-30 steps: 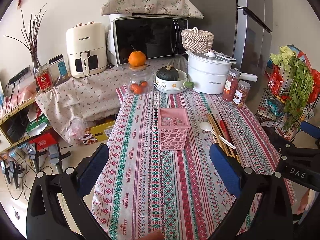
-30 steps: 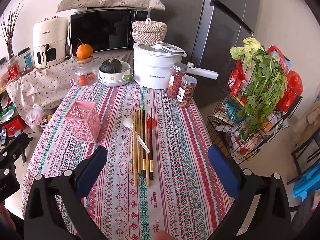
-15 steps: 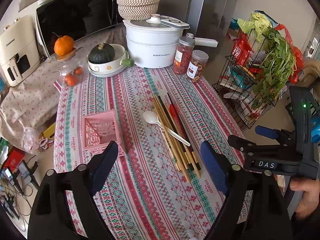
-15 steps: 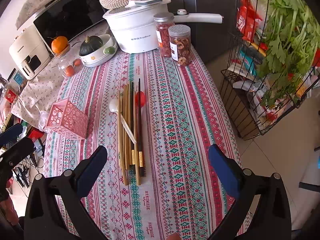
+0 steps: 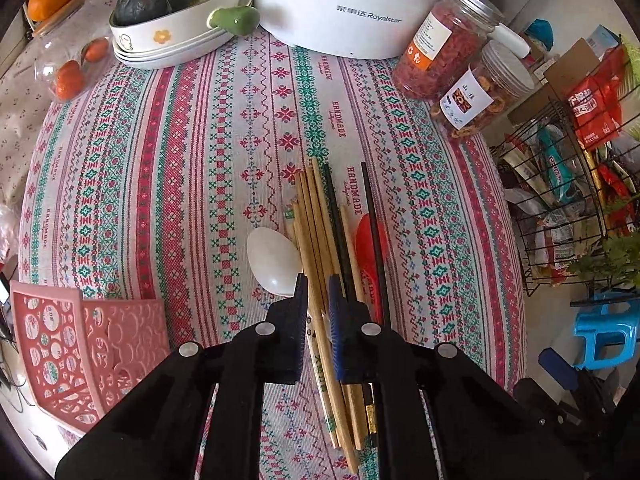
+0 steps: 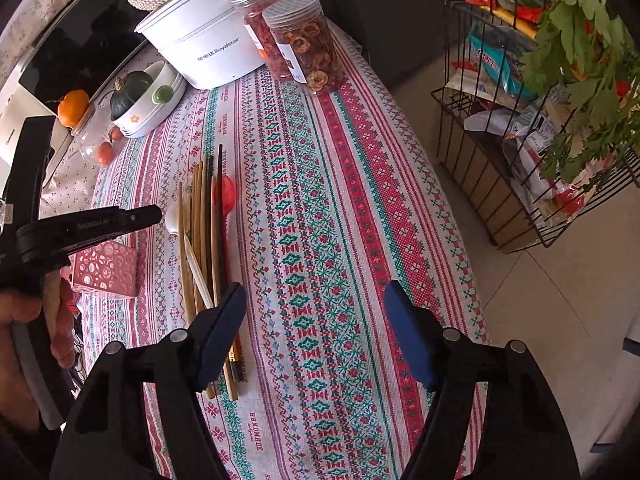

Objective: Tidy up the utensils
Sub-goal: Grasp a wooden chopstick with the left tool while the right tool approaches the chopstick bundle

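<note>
On the tablecloth (image 5: 192,152) — chopsticks (image 5: 320,232), uncounted | spoons: white (image 5: 272,260), red (image 5: 366,240) | left fingers (image 5: 298,320) clenched; right fingers (image 6: 224,328) released, closing

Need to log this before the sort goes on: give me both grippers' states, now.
Left gripper: just closed, pinching the wooden chopsticks on the table.
Right gripper: open, closing a little, nothing between its fingers.

Spoon (image 5: 273,261) left of chopsticks (image 5: 320,236), basket (image 5: 86,354) further left, pot (image 5: 352,4) behind.
</note>
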